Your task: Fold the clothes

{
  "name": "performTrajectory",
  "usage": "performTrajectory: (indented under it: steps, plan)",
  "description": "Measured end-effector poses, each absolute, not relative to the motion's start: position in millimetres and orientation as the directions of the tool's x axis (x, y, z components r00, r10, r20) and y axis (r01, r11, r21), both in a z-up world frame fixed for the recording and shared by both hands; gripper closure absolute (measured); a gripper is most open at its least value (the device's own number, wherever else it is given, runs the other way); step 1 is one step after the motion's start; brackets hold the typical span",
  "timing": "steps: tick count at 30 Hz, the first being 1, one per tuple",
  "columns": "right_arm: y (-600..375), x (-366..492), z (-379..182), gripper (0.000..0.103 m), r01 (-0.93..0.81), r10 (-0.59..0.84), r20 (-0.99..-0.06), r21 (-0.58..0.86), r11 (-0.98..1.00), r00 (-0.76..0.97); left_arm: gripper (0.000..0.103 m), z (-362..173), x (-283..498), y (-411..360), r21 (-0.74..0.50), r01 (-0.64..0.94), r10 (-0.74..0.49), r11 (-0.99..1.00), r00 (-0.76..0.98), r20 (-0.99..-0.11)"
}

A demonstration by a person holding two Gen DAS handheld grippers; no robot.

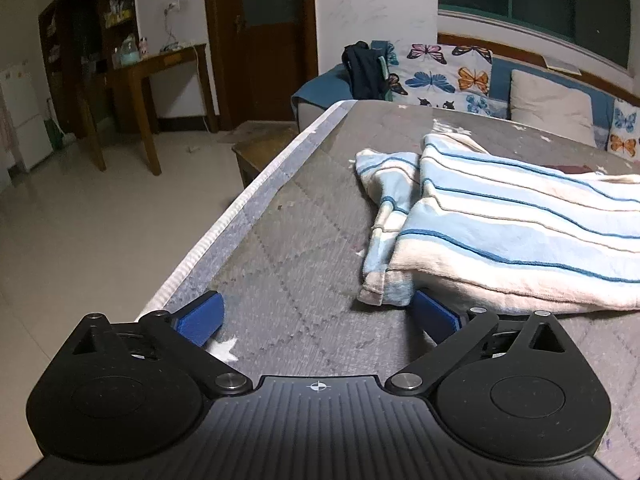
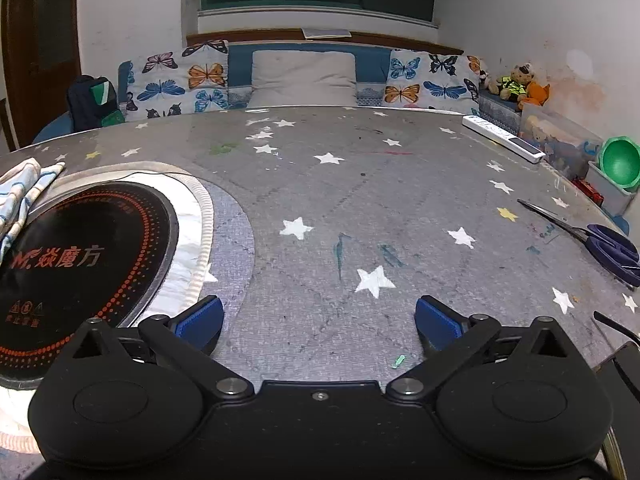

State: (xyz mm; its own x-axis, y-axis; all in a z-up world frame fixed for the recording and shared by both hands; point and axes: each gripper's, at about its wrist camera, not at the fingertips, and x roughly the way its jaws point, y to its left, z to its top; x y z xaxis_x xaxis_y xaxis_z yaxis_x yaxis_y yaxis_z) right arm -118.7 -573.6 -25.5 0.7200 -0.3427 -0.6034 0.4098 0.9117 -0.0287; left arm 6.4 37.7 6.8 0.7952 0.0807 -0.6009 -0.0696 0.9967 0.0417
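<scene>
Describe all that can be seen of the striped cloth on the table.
The striped cloth looks like soft towelling, cream and pale blue with thin darker blue lines. It lies crumpled and loosely doubled on the grey table cover, one narrow part trailing left. The left gripper is open beside its near edge; its right finger reaches that edge.

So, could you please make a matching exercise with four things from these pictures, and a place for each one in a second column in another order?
Things:
1. striped cloth
2. scissors
3. round cooker plate
4. white power strip

Places:
A. far right of the table, near the clear box
B. right edge of the table, blades pointing away
C. set into the table, left of the right gripper
D. lying just ahead of the left gripper

Pairs: 1-D, 2-B, 3-C, 4-A
</scene>
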Motion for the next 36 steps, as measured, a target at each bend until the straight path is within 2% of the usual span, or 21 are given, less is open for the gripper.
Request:
performTrajectory:
  steps: [36]
  plan:
    - [-575,-119,-28,0.000,0.410,-0.340,-0.605,-0.024,0.912,0.720,0.000,6,8,37,0.007,-0.071,0.061,0.997,0.792,-0.608]
